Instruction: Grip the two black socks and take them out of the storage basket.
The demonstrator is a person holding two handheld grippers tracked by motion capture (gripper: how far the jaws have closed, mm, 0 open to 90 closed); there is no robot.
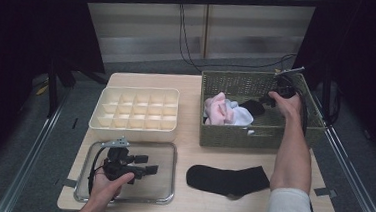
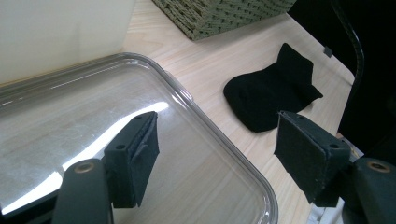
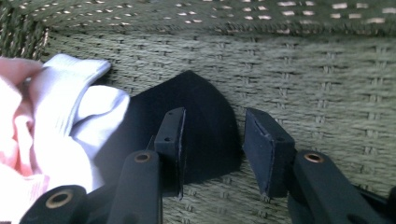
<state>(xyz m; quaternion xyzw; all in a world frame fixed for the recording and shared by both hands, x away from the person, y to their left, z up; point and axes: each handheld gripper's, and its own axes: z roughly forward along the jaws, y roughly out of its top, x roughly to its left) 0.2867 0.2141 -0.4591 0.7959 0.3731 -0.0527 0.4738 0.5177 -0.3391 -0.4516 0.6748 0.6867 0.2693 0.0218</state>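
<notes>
Right gripper point(image 1: 268, 98) down inside the woven basket point(image 1: 234, 136) at the bench's far right corner, jaws parted over a black sock point(image 1: 252, 107) on the basket floor. From the high view, hard to judge how those jaws stand: dark gripper against dark sock. From the right gripper view, much clearer: gripper point(image 3: 212, 140) half open, sock point(image 3: 196, 126) partly between the jaws, its edge behind the left pad, nothing pinched, bare weave under the right pad. White sock point(image 3: 74, 121) and pink cloth point(image 3: 11, 126) just beside it, cut off at the frame's left edge.

Left gripper point(image 1: 144, 164) resting over the metal tray point(image 1: 167, 197) at the near left corner, jaws spread wide, nothing between. Left gripper view: gripper point(image 2: 215, 149) above the tray rim point(image 2: 233, 158), with a second black sock point(image 2: 271, 95) flat on the bench near the front edge. Compartment box point(image 1: 134, 128) behind the tray; in the left gripper view just a pale blur at the top left.
</notes>
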